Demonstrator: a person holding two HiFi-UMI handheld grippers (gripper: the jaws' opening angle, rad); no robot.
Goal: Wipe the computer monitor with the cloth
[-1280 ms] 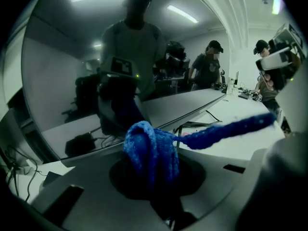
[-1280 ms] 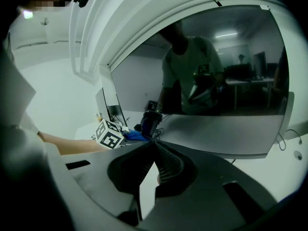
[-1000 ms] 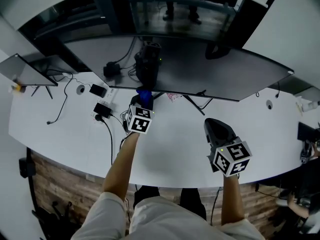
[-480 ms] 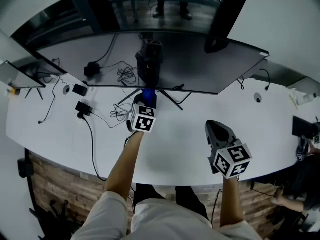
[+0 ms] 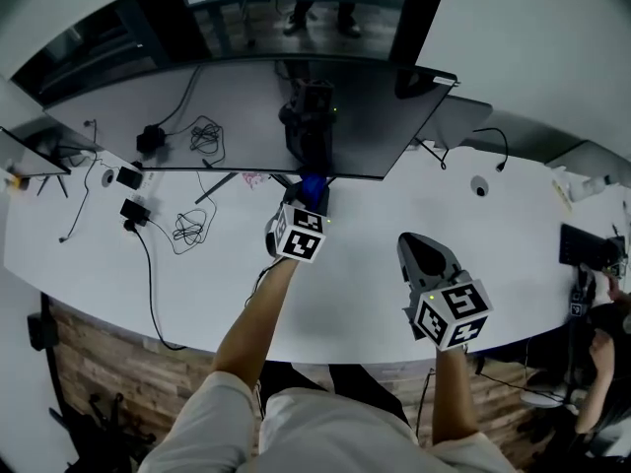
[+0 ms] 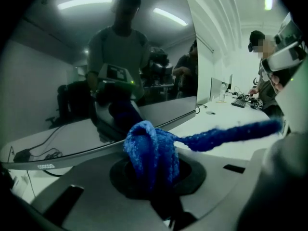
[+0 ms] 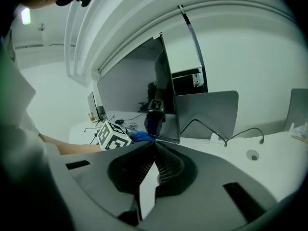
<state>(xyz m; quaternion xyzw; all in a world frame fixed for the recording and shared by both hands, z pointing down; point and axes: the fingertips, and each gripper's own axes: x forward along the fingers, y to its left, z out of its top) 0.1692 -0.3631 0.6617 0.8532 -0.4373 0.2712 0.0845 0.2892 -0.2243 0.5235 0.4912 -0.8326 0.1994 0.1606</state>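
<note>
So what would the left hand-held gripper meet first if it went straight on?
The left hand-held gripper, shut on the blue cloth, points at the monitor close ahead; the cloth would likely press its dark screen first.

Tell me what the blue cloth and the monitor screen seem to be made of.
Cloth: looks like soft knitted or terry fabric, matt blue; the surface is fuzzy and nubbly, and it folds and trails limply.
Monitor screen: probably glass or glossy plastic, dark; it mirrors the person and the ceiling lights sharply.
</note>
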